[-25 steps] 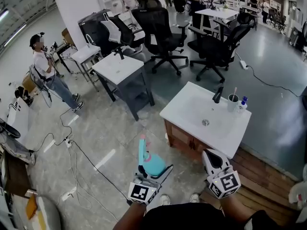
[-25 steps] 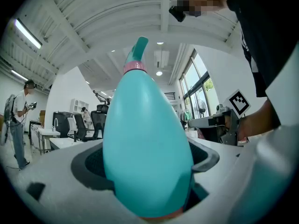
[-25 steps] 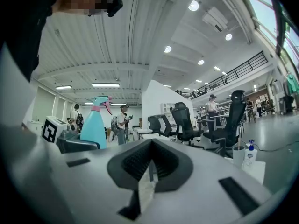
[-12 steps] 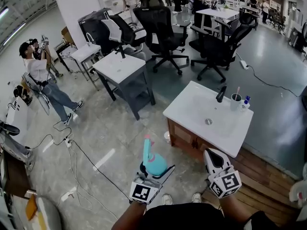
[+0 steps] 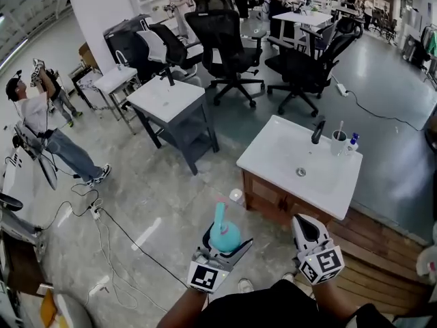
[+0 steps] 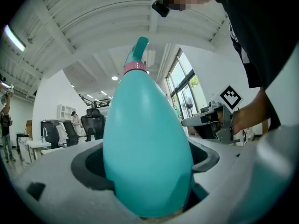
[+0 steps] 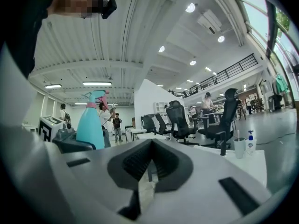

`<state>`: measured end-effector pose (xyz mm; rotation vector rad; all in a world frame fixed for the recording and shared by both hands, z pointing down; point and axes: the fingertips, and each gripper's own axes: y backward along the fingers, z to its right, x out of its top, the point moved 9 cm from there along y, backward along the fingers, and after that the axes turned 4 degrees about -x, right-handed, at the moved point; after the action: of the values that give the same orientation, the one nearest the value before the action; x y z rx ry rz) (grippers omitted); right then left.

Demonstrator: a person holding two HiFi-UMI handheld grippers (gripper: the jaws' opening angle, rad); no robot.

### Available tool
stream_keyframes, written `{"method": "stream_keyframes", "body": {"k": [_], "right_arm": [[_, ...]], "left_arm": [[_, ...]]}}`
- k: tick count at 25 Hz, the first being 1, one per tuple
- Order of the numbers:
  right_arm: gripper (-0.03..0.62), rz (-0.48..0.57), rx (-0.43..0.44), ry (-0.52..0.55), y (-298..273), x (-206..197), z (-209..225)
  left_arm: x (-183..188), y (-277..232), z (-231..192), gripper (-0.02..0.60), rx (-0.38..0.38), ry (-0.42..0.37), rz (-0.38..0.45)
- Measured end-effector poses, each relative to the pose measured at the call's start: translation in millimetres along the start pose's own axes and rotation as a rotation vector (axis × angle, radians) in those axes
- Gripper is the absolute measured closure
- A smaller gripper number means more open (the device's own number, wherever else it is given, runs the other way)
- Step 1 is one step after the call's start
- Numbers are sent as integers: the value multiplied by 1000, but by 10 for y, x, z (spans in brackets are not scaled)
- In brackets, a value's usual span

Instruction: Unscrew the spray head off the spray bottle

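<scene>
While the left gripper (image 5: 222,246) clamps the teal spray bottle (image 6: 145,143) by its body, upright above the floor (image 5: 157,183), the spray head (image 6: 138,50) sits on a pink collar. The right gripper (image 5: 304,223) hovers beside it, jaws together and empty. Black-and-white square markers (image 5: 205,275) cover each gripper's cube. On the sink surface (image 5: 273,157) stands a small bottle (image 5: 353,143), its label too small to read.

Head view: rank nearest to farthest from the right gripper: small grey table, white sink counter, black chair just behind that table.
1. White sink counter, directly ahead of right gripper.
2. Small grey table, farther left.
3. Black chair, beyond it, farthest.
</scene>
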<state>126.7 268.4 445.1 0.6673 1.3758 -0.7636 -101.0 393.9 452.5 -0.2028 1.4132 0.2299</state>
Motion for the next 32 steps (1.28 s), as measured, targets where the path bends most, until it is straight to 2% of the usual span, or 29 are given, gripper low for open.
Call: {"method": "stream_keyframes", "body": {"k": [5, 10, 28, 32], "right_arm": [[588, -12, -39, -7, 27, -40, -85], [588, -21, -82, -3, 2, -51, 40], [588, -1, -98, -19, -779, 107, 1065], [588, 8, -93, -12, -881, 159, 1307]], "left_arm": [[4, -34, -53, 129, -51, 23, 17], [-28, -227, -134, 129, -84, 41, 19], [-33, -1540, -613, 129, -113, 42, 31], [-138, -1799, -658, 129, -122, 11, 38]]}}
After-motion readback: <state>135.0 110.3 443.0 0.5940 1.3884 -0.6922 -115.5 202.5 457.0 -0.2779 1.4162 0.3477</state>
